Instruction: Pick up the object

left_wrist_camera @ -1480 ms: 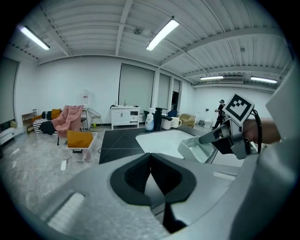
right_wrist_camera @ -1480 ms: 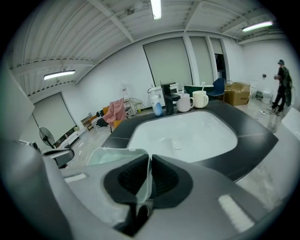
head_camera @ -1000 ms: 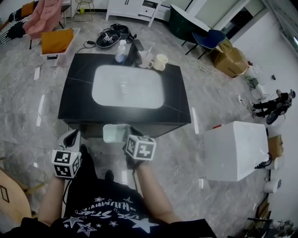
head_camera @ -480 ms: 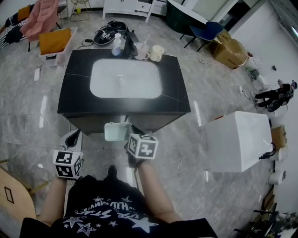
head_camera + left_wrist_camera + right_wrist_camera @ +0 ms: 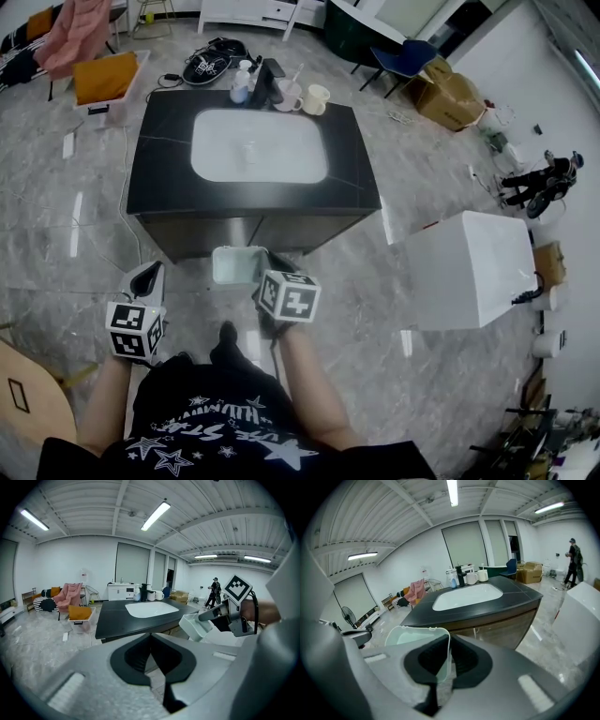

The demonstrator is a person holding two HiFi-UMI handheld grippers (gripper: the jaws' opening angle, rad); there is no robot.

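Observation:
A pale green, see-through plastic tub [image 5: 234,265] hangs in the air in front of the black counter, at about waist height. My right gripper [image 5: 265,269] is shut on its right wall; in the right gripper view the thin wall [image 5: 446,653] stands pinched between the two dark pads, and the tub [image 5: 412,639] opens out to the left. The left gripper view shows the tub [image 5: 196,626] side-on, held by the right gripper [image 5: 213,616]. My left gripper [image 5: 146,277] hangs lower left, apart from the tub, its pads closed together on nothing [image 5: 151,641].
The black counter [image 5: 159,178] with a white inset basin [image 5: 258,145] stands straight ahead, with mugs [image 5: 314,97] and a bottle [image 5: 244,82] on its far edge. A white box-like unit [image 5: 469,272] stands to the right. A wooden table edge [image 5: 19,394] sits lower left.
The view has drawn back slightly from the counter. Both grippers keep their places before the person, and the right one still holds the tub.

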